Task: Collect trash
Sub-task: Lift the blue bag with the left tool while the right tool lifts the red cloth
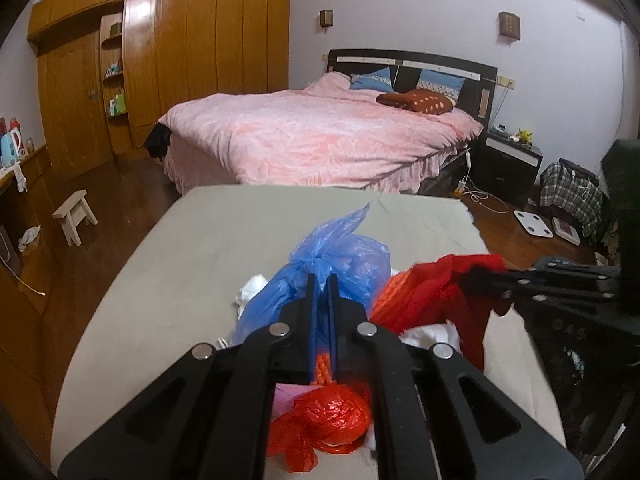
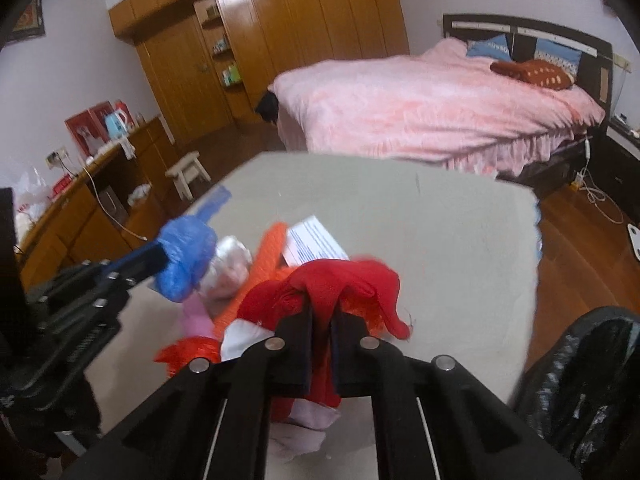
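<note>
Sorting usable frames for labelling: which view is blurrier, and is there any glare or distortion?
Right wrist view: more motion blur, smearing the blue bag and red bag. Left wrist view: sharper, slight blur on the blue bag. Both: fisheye bending with dark corners, glare on the glossy wardrobe.

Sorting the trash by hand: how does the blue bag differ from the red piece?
The blue plastic bag is translucent and crinkled, clamped in the left gripper; the red piece looks opaque and limp, draped over the right gripper. Both are pinched above the grey table.
</note>
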`<control>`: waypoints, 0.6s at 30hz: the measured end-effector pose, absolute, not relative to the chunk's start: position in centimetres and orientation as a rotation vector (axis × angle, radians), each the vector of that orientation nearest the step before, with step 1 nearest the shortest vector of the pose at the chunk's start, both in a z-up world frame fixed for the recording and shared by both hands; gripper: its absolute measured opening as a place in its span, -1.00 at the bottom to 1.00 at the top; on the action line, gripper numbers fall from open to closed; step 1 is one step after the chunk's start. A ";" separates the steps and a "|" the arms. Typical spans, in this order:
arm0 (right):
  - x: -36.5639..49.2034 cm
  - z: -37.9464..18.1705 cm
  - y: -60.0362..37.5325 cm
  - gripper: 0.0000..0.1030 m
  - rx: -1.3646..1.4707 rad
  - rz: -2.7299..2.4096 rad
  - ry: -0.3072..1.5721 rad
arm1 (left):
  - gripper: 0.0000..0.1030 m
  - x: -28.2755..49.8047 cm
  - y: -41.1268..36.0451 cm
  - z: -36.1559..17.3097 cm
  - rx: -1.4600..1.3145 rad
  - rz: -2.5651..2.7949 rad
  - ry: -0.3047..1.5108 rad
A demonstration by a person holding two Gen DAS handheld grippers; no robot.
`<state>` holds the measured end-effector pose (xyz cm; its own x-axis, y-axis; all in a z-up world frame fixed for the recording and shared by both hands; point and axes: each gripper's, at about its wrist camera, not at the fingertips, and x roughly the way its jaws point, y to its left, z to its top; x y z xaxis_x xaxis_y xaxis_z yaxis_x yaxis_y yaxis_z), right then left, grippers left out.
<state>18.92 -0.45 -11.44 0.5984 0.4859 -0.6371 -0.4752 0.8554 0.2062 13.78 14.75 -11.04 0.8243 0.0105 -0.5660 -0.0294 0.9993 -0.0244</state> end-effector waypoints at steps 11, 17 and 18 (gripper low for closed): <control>17.0 -6.9 -2.5 -0.86 0.066 0.575 0.660 | -0.93 12.2 12.4 -7.9 -0.027 -0.036 0.544; 18.3 -9.9 -1.8 -0.61 0.026 0.546 0.760 | -0.93 12.3 12.6 -9.9 -0.019 -0.023 0.606; 18.2 -10.3 -1.8 -0.46 0.015 0.540 0.770 | -0.93 12.3 12.8 -10.2 -0.021 -0.017 0.617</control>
